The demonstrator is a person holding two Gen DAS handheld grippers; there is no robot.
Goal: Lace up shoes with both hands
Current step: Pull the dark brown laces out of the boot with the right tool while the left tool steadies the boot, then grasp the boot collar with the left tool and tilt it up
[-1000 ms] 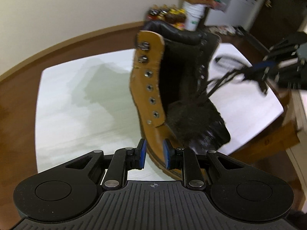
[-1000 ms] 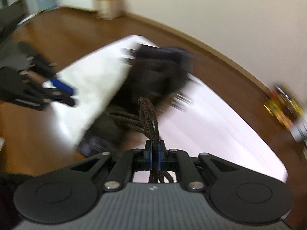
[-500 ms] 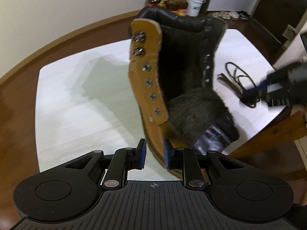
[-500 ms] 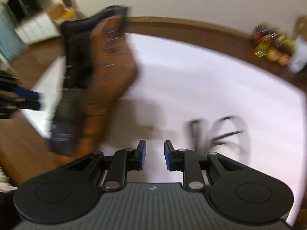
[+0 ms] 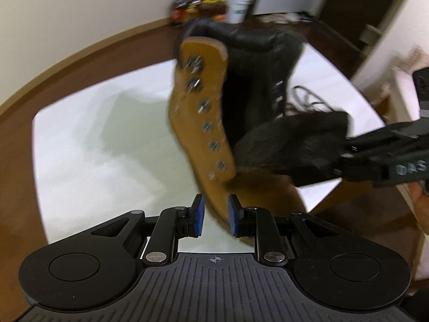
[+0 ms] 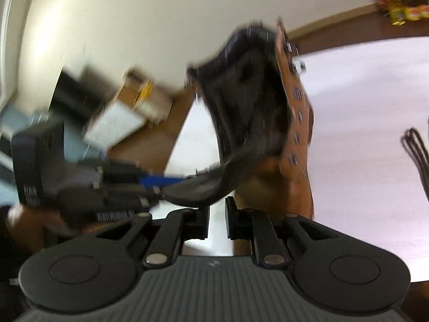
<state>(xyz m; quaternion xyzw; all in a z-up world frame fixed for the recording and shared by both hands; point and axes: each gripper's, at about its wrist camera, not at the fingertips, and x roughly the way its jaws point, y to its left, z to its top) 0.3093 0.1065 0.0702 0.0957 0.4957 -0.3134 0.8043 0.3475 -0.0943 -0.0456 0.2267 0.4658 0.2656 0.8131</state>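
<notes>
Your left gripper [image 5: 214, 216] clamps the boot [image 5: 206, 123] at its toe edge. Your right gripper [image 6: 217, 221], jaws just narrowing, empty, sits under the tongue [image 6: 203, 185]. Lace [image 6: 417, 147] lies off right.

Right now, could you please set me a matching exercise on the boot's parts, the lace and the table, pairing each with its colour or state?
Things:
1. eyelet flap
2. tongue
3. lace
4. table

Descriptions:
A. white
B. lying loose on the table, threaded through no eyelet
C. tan, studded with metal
D. furry and dark, folded outward from the boot

Pairs: 1-C, 2-D, 3-B, 4-A
</notes>
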